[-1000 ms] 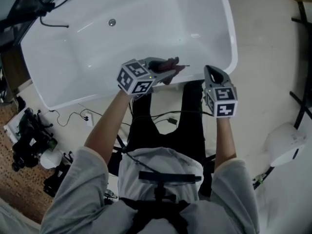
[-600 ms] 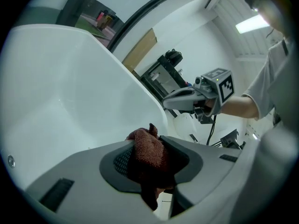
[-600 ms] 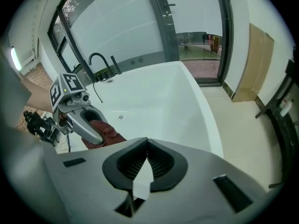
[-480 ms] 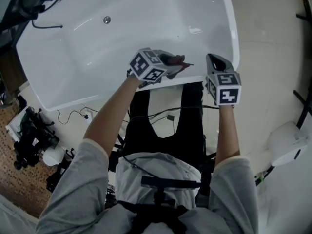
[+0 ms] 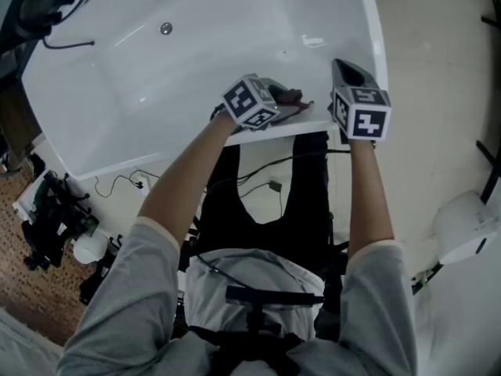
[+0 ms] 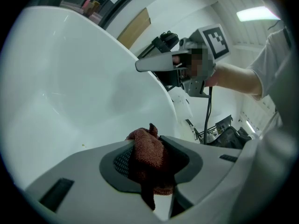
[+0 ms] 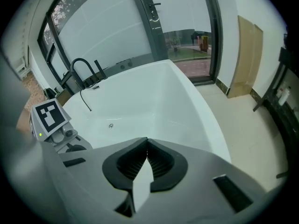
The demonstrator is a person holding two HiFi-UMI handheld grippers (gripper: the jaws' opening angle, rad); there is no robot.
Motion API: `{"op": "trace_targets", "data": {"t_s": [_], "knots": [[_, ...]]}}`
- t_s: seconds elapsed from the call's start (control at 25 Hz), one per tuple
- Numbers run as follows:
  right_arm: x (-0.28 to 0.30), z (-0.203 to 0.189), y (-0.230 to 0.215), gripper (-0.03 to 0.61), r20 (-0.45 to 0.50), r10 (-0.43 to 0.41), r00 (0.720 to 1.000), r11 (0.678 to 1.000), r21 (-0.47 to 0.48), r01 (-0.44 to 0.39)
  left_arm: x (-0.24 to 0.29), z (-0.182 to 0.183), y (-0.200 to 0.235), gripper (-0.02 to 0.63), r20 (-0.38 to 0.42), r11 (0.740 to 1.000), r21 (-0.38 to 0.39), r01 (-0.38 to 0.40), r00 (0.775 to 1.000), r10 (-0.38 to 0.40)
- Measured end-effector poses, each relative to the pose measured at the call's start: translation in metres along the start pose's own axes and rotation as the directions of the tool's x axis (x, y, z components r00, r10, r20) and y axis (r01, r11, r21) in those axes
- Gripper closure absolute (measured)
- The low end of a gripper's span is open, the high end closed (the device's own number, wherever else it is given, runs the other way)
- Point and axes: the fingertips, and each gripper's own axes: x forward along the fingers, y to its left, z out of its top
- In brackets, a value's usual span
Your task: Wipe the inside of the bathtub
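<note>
Two tools hovered at the near rim of the white bathtub: my left hand-held gripper pinched a reddish-brown cloth, while my right hand-held gripper was pressed together, empty.

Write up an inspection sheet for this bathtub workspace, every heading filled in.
Surface: white bathtub, glossy, no dirt seen; drain in its bottom.
Job's things: reddish cloth, bunched.
Clutter: dark gear on the floor beside the tub.
Claws: left claw shut on the cloth by the near rim; right claw shut, empty.
Cables: black hose trailing into the tub's far end; thin wire on the floor.
Surroundings: black tap, glass doors, pale floor.
</note>
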Motion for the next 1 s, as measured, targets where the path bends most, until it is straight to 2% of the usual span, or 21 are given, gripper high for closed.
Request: {"op": "trace_targets", "data": {"t_s": [0.16,0.36,0.52,0.6,0.72,0.84,1.0], "knots": [[0.001,-0.005,-0.003,0.578,0.001,-0.005,1.000,1.000,0.019,0.005,0.018,-0.003,-0.010,0.495,-0.043,0.998,0.034,0.053,0.998,-0.051],[0.001,0.000,-0.009,0.578,0.068,-0.020,0.997,0.999,0.051,0.017,0.037,0.007,-0.015,0.497,-0.053,0.995,0.037,0.093,0.994,-0.091],[0.009,0.006,-0.008,0.578,0.102,0.012,0.995,0.997,0.069,-0.020,0.047,0.016,-0.013,0.497,-0.054,0.994,0.044,0.100,0.994,-0.097],[0.017,0.004,-0.004,0.578,0.073,0.040,0.997,0.998,0.044,-0.043,0.048,0.016,-0.012,0.497,-0.049,0.994,0.035,0.103,0.994,-0.101],[0.032,-0.009,0.000,0.578,-0.036,0.084,0.996,0.996,-0.007,-0.084,0.046,0.011,-0.008,0.500,-0.045,0.995,0.024,0.100,0.994,-0.099],[0.042,-0.016,-0.002,0.578,-0.110,0.082,0.991,0.997,-0.001,-0.083,0.043,-0.005,0.003,0.500,-0.064,0.997,0.012,0.080,0.995,-0.079],[0.055,-0.014,-0.007,0.578,-0.157,0.060,0.986,0.998,0.015,-0.058,0.033,-0.035,0.025,0.500,-0.123,0.999,0.005,0.049,0.991,-0.048]]}}
